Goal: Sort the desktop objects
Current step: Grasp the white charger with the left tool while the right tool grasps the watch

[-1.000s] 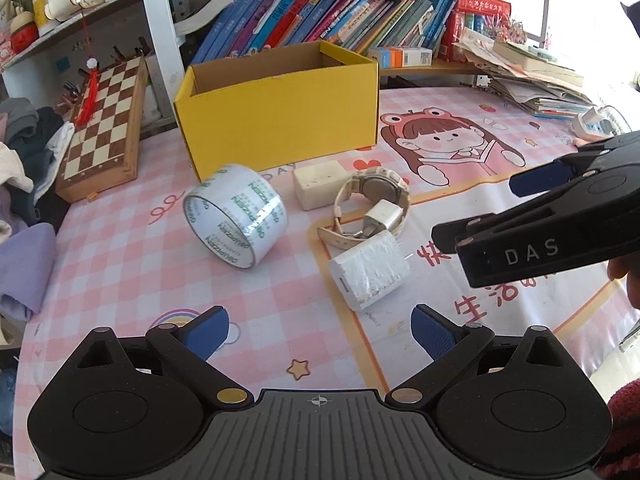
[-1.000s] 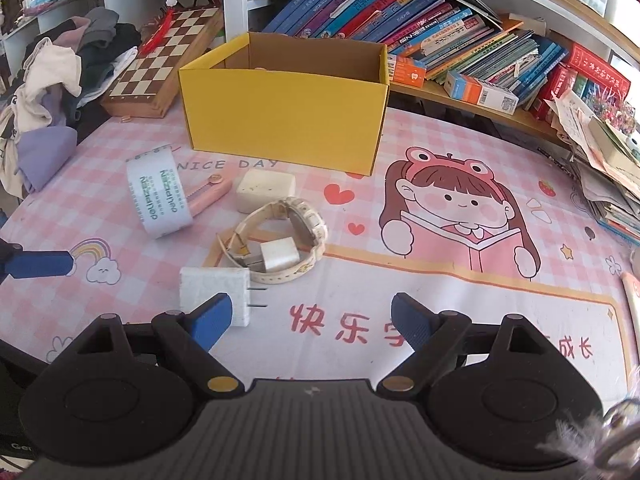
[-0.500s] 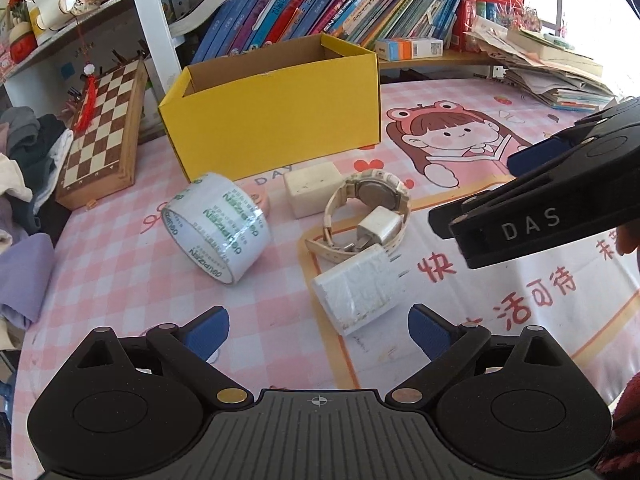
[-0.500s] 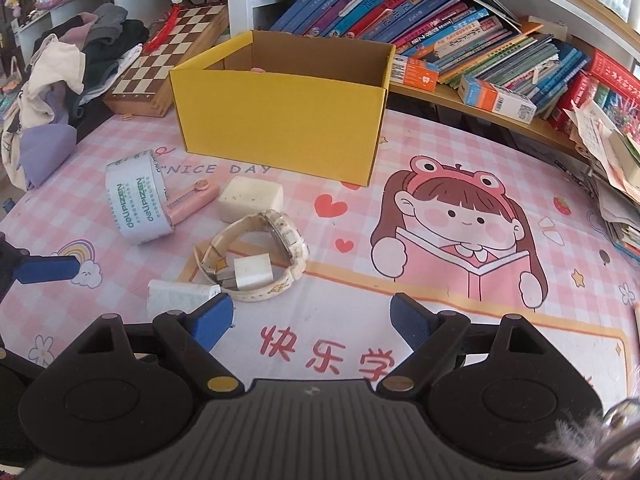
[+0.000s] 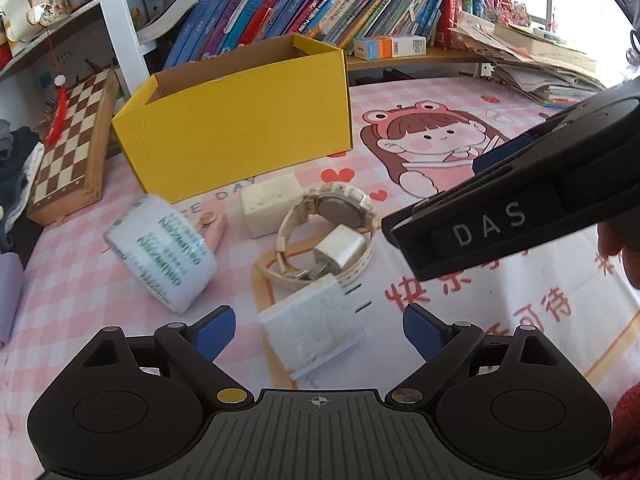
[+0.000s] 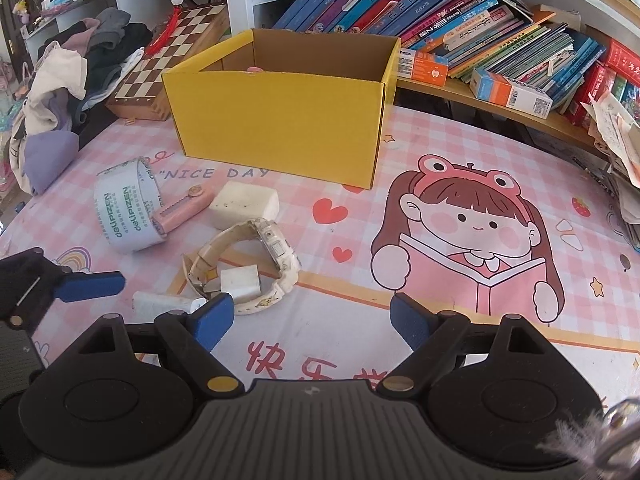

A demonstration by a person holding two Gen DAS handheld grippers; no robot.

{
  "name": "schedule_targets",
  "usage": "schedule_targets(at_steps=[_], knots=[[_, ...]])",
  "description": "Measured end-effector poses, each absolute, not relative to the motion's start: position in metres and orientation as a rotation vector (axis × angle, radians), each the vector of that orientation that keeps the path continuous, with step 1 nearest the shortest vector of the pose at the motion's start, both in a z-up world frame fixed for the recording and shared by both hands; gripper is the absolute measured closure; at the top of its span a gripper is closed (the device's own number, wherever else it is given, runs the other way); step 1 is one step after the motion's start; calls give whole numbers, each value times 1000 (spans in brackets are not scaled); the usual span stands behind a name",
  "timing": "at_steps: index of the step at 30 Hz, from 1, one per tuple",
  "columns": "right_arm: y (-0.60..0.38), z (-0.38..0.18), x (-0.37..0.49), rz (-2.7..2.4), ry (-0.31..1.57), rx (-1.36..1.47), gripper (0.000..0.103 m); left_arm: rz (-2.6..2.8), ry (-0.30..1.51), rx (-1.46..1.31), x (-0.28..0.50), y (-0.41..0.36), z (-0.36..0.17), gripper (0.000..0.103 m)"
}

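My left gripper (image 5: 318, 330) is low over the mat, its jaws closing. A large white plug adapter (image 5: 316, 332) lies between its blue pads (image 5: 216, 330) with a gap on each side. Just beyond lie a cream watch (image 5: 340, 208) with a small white charger (image 5: 340, 248) inside its strap, a white block (image 5: 272, 204) and a tape roll (image 5: 164, 252). A pink tool (image 6: 184, 210) leans on the tape. The yellow box (image 6: 280, 120) stands open behind them. My right gripper (image 6: 310, 322) is open over bare mat, right of the watch (image 6: 272, 248).
A chessboard (image 5: 68, 148) leans at the far left beside a pile of clothes (image 6: 72, 80). Books (image 6: 460, 20) fill the shelf behind the box, and loose papers (image 5: 540, 64) are stacked at the right. Something pink (image 6: 253, 69) shows inside the box.
The left gripper has come forward and down, so the big plug adapter now sits between its fingers, and its jaws have narrowed a little. The right gripper has edged toward the box.
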State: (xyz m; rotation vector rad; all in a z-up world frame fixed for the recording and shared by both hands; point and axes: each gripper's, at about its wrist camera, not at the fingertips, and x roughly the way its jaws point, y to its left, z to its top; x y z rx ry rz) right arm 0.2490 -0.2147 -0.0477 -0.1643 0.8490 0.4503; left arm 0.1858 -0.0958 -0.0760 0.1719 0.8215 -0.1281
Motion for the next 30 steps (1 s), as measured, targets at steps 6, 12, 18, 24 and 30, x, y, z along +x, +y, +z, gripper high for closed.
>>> schedule_targets(at_steps=[6, 12, 18, 24, 30], knots=[[-220, -50, 257, 446, 860, -156, 17, -127, 822, 149, 197, -99, -80, 15], [-222, -53, 263, 450, 866, -151, 17, -82, 866, 106, 211, -94, -87, 33], [-222, -55, 268, 451, 868, -145, 17, -89, 869, 96, 217, -95, -89, 57], [-217, -56, 272, 460, 871, -150, 18, -73, 871, 81, 215, -88, -85, 68], [-209, -59, 280, 478, 866, -164, 23, -40, 881, 57, 205, -73, -78, 72]])
